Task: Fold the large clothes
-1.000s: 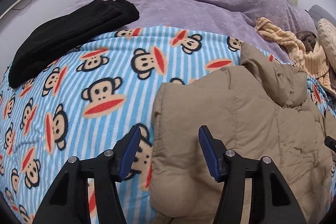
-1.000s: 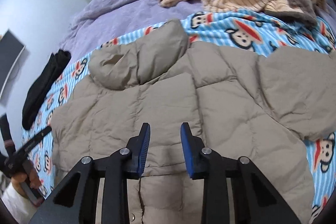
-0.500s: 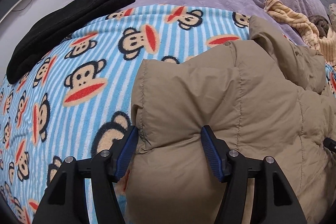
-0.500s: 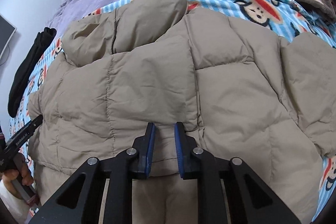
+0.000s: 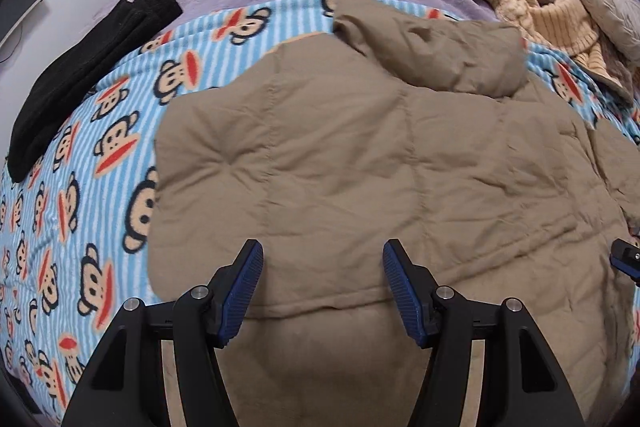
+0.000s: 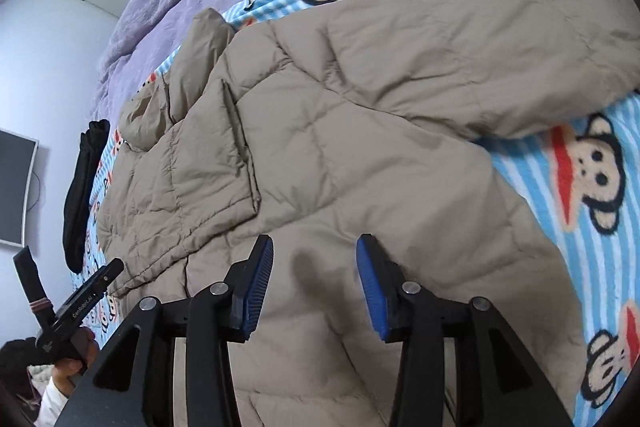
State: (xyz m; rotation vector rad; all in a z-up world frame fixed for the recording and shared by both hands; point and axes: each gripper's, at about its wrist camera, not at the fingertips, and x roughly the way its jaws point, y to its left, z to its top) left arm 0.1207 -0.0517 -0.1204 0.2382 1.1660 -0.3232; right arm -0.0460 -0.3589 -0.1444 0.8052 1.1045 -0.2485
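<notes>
Sleeve now folded over the jacket (image 5: 360, 155) — both jaws wide, empty.

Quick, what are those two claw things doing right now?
Left gripper: open, empty, over the tan quilted puffer jacket.
Right gripper: open, empty, over the same jacket.

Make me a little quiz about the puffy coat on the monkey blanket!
1. True or false: the left claw is open.
2. The tan puffy coat lies on: A) a monkey blanket B) a bare floor C) a chair.
3. Fill in: the black clothes lie to the ____ of the coat in the left wrist view.

Key: 1 true; 2 A; 3 left.
</notes>
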